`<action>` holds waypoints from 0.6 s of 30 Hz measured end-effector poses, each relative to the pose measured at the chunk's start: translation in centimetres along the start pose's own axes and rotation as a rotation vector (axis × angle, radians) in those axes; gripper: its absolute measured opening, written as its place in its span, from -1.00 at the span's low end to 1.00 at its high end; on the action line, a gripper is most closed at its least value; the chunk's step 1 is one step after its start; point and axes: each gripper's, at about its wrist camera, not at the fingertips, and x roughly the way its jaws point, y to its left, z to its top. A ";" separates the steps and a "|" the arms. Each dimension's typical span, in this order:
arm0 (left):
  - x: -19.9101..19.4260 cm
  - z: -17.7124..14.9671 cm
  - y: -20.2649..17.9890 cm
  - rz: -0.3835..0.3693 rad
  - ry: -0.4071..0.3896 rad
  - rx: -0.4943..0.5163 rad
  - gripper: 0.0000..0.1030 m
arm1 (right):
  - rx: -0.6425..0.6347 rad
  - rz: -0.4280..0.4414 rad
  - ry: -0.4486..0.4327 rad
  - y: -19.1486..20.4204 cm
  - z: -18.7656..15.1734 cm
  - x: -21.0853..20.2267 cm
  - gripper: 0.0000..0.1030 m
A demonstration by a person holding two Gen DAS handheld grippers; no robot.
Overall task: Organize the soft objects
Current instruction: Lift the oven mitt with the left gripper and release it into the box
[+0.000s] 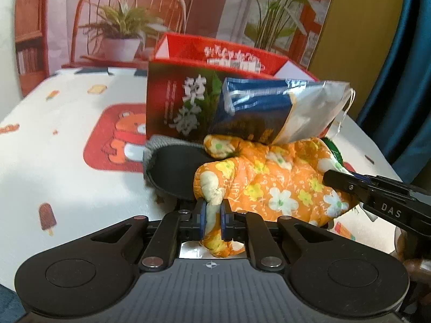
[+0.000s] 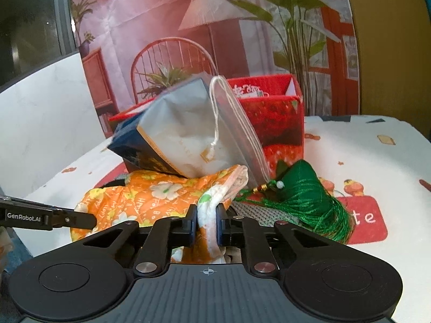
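Staged home set: printed room backdrop (image 2: 188,27) behind cartoon tablecloth (image 1: 67,140).

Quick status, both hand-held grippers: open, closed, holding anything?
Left hand-held gripper: closed on one end of the orange floral cloth.
Right hand-held gripper: closed on the same cloth's other end.

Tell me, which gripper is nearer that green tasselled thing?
Right. The right gripper pinches the orange floral cloth right beside the green tasselled ornament; the left gripper grips the cloth's far end.
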 end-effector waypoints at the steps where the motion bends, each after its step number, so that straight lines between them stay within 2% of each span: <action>1: -0.3 0.1 -0.1 0.003 -0.012 0.004 -0.79 | -0.010 0.005 -0.011 0.2 0.2 -0.3 -0.78; 18: -6.9 3.4 -0.3 0.018 -0.247 0.024 -0.79 | -0.115 0.081 -0.175 3.8 5.4 -4.6 -0.80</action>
